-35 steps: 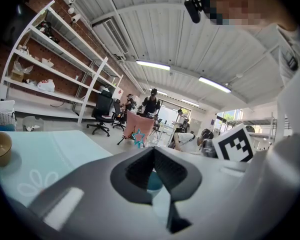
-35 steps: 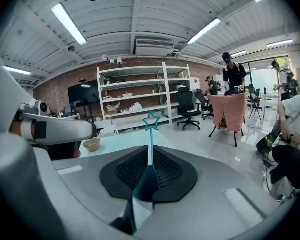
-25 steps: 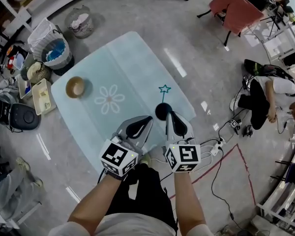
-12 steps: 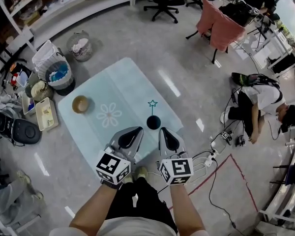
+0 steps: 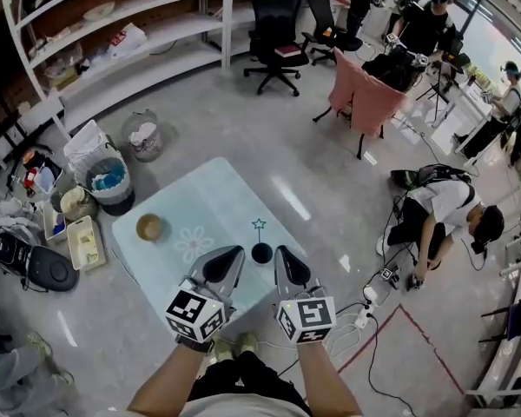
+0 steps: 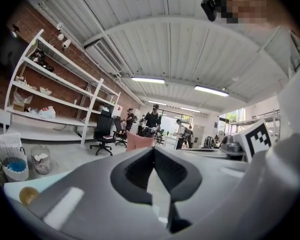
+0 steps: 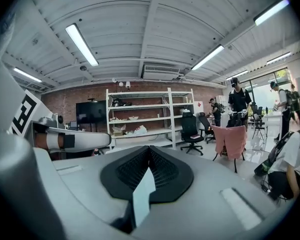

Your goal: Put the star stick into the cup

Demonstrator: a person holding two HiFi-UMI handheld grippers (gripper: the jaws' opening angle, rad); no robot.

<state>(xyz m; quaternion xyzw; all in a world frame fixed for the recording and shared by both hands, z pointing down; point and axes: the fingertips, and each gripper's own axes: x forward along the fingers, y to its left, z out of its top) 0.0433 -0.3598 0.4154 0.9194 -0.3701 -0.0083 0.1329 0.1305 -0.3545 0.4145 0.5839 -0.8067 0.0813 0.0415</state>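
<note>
Left gripper (image 5: 229, 257) and right gripper (image 5: 283, 255) are both closed and empty, hovering near the cup (image 5: 261, 253) where the stick (image 5: 259, 226) stands. A careless swing could topple the cup.

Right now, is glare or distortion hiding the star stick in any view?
Head view: edges bowed, but star stick and cup read small and sharp; glare streaks lie on the floor beside the table. Left gripper view, right gripper view: dark corners, ceiling lights, no stick.
</note>
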